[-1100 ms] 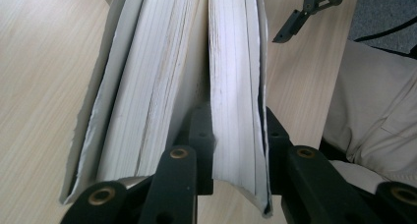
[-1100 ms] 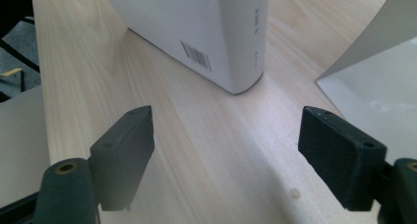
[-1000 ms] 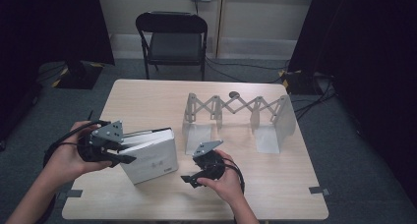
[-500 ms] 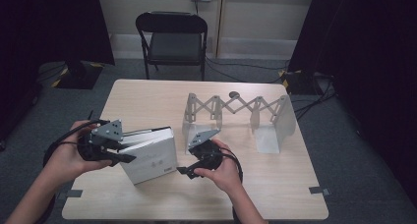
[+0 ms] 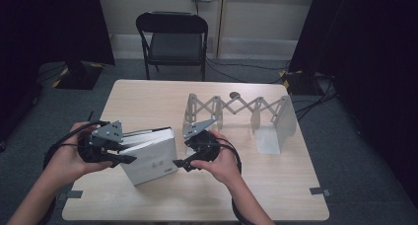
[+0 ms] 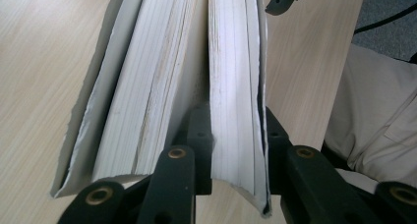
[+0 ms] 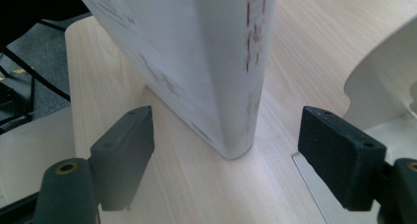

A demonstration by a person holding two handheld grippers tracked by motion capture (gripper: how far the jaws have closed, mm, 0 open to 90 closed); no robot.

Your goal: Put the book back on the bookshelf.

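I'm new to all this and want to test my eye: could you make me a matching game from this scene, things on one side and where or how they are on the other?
Things:
1. left gripper
2. right gripper
3. book
4. folding rack

States:
A. stretched out, standing at the table's far side
B. jaws apart, spine end between them untouched
C. clamped on a wad of pages
D. white, standing on the table

Pairs: 1-C, 2-B, 3-D, 4-A

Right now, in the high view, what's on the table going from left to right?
Left gripper → book → right gripper → folding metal rack.
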